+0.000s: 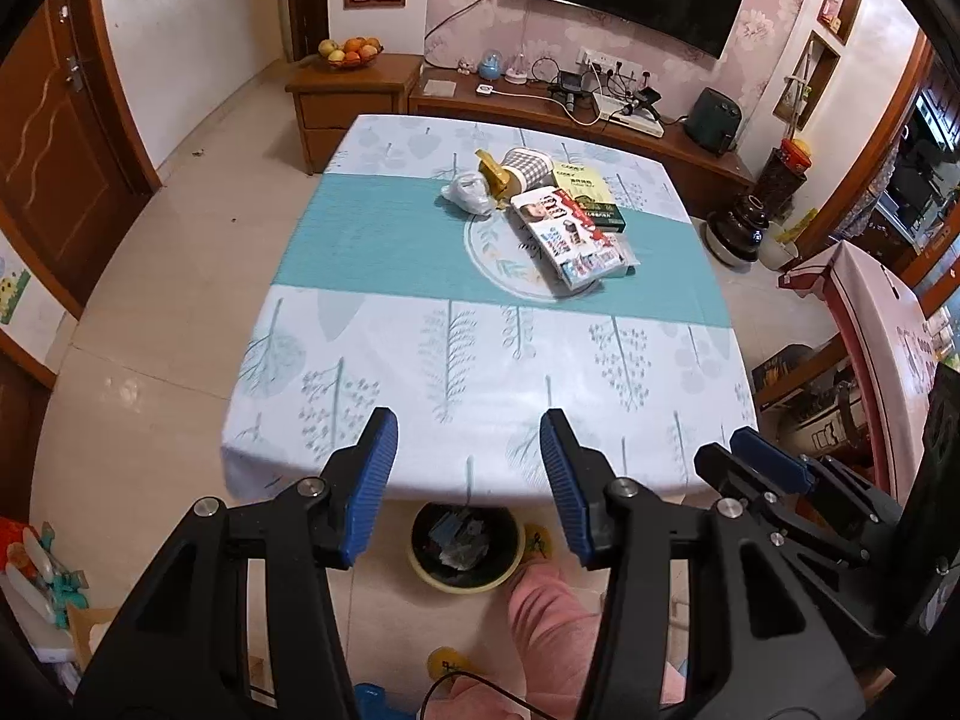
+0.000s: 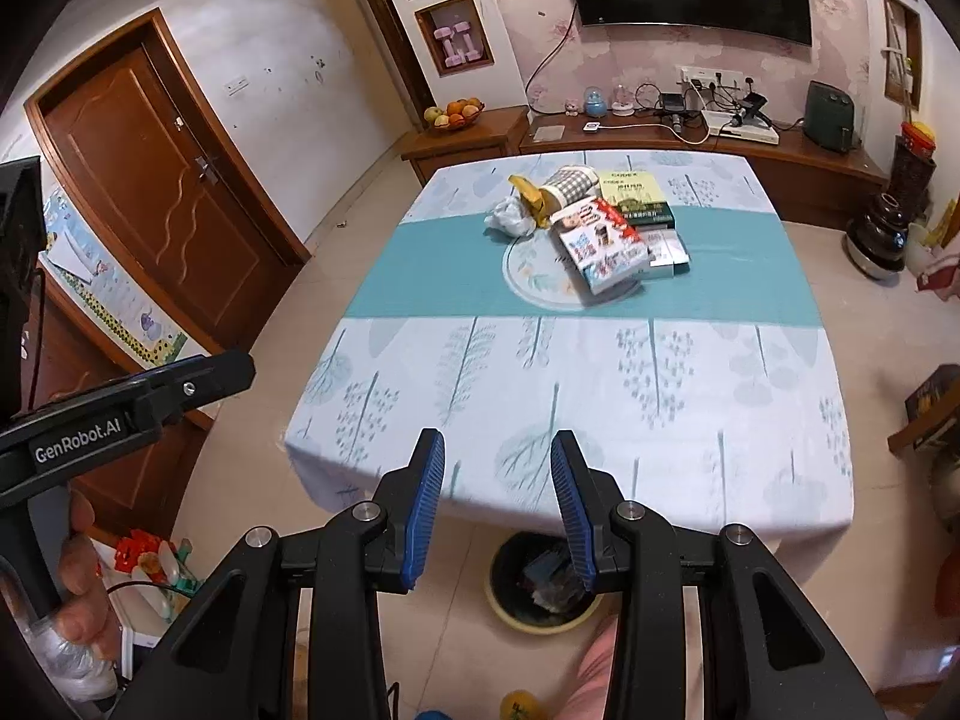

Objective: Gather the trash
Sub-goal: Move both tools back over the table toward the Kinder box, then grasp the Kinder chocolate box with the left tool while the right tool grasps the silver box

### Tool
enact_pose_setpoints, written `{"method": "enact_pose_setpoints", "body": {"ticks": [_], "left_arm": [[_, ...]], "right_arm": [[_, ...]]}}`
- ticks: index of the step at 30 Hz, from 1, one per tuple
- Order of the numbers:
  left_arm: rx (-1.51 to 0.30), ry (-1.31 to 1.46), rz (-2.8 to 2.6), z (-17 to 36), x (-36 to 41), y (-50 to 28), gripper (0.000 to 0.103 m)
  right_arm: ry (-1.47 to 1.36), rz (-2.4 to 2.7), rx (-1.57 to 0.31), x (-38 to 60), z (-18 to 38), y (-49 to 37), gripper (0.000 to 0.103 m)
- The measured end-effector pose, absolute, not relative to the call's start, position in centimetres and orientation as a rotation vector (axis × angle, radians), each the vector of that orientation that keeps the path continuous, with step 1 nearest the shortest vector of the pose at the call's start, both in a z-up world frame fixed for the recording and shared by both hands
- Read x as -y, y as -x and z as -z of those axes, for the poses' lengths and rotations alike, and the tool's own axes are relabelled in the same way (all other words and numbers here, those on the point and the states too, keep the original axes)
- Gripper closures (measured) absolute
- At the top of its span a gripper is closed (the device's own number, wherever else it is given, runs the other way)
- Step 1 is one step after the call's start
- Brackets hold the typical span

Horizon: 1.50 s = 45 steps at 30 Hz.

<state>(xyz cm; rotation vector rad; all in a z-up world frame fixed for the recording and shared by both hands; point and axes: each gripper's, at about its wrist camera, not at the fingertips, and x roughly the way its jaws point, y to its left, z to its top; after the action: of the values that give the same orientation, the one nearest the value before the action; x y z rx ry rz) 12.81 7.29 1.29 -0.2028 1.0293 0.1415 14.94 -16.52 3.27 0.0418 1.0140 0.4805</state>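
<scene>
Lying heaped mid-table, the trash (image 1: 540, 204) is boxes, wrappers and a crumpled bag; both jaws empty, apart.

My left camera looks down past my left gripper (image 1: 468, 468) over the table's (image 1: 420, 420) near edge. My right camera looks likewise, from just beside it. Both face the far wall and share the table (image 2: 660, 420) and bin (image 2: 510, 564).

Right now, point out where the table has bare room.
Free: the near half of the table, from the teal band to the front edge, and the left side beside the crumpled bag. Crowded: the far centre, around the boxes and checked cup.
</scene>
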Motion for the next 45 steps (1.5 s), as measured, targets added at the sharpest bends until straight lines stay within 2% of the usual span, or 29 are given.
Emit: {"method": "enact_pose_setpoints", "body": {"ticks": [10,18,24,30,32,35,45], "left_arm": [[-1.124,0.240,-0.112,2.5,-4.1,-27.8,0.057],[-1.217,0.296,-0.075,8.2,-0.5,-40.1,0.057],[-1.296,0.372,-0.071,13.1,1.2,-46.9,0.041],[-1.348,0.430,-0.130,16.8,1.3,-50.7,0.036],[-1.363,0.435,-0.160,18.0,1.4,-51.8,0.028],[-1.384,0.419,-0.203,19.5,1.7,-53.1,0.022],[-1.447,0.384,-0.291,23.4,1.6,-54.9,0.022]], "right_arm": [[-0.046,-0.490,-1.069,18.8,-0.9,-30.0,0.066],[-0.034,-0.479,-1.116,21.4,2.8,-41.2,0.066],[-0.068,-0.450,-1.169,23.3,6.4,-48.0,0.066],[-0.125,-0.420,-1.223,25.1,10.0,-52.1,0.066],[-0.132,-0.414,-1.240,25.6,11.1,-53.0,0.066],[-0.140,-0.410,-1.259,26.1,12.4,-53.7,0.066],[-0.145,-0.446,-1.291,26.1,14.4,-55.2,0.066]]}}
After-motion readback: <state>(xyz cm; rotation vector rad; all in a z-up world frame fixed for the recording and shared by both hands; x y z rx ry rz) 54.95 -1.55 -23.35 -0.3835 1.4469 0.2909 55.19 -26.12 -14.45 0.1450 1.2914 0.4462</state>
